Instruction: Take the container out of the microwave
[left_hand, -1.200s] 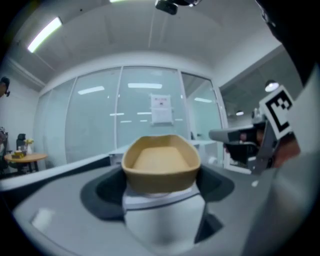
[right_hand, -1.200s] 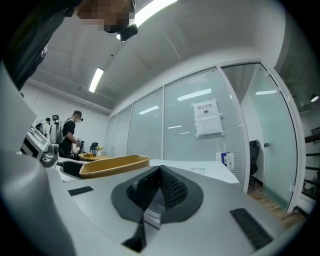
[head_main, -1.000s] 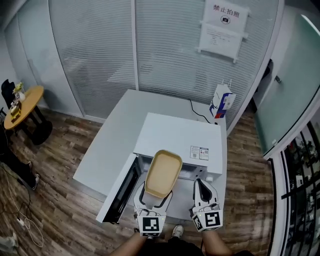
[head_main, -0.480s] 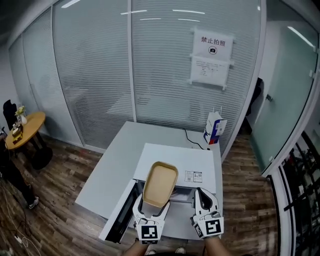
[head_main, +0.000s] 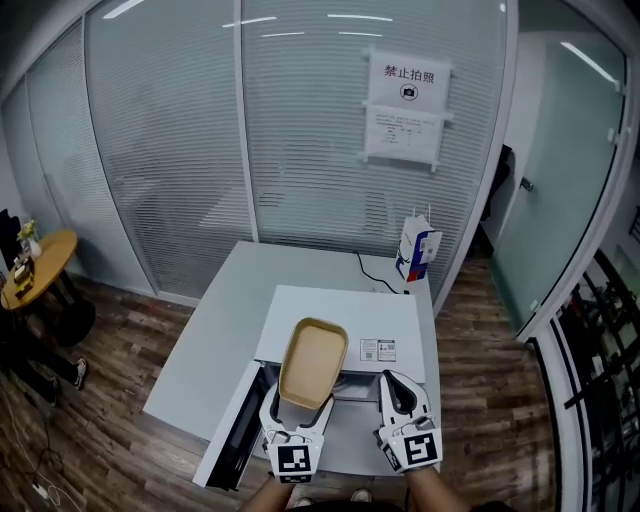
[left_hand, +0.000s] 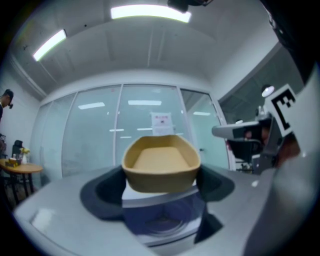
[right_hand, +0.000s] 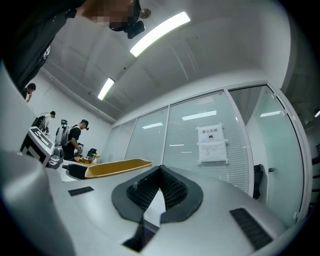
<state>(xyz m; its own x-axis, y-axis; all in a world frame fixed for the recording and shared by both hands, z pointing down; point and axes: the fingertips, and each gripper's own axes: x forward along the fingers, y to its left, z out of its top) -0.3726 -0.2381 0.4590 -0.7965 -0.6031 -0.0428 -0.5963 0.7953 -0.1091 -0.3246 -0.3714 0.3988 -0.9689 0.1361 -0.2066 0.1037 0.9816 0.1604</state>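
The left claw (head_main: 297, 408) is clamped on the near end of the container (head_main: 313, 362), a shallow tan tray. Its jaws stand wide, one pad on each side wall. The tray is empty and held level, clear of the microwave (head_main: 345, 318). In the left gripper view its base hangs above the front edge of the oven's white top, and the open cavity with its round turntable (left_hand: 160, 223) shows below.

The right claw (head_main: 394, 384) holds nothing, and its jaws meet at the tips. It hovers just beside the tray on the right without touching it, in front of the oven's right-hand panel.

The microwave door (head_main: 229, 430) is swung out to the left, below and beside the left claw. The oven sits near the front right of a white tabletop (head_main: 208, 335).

A blue and white carton (head_main: 417, 254) stands upright at the tabletop's far right corner, well apart from the tray. A black cord (head_main: 366, 268) runs from behind the oven toward it.

A frosted glass wall (head_main: 170, 150) rises behind the tabletop, with a printed notice (head_main: 405, 106) fixed to it. A round wooden table (head_main: 36, 264) with small items on it stands far left on the plank floor (head_main: 110, 450). People (right_hand: 75, 138) are visible at the left of the right gripper view.
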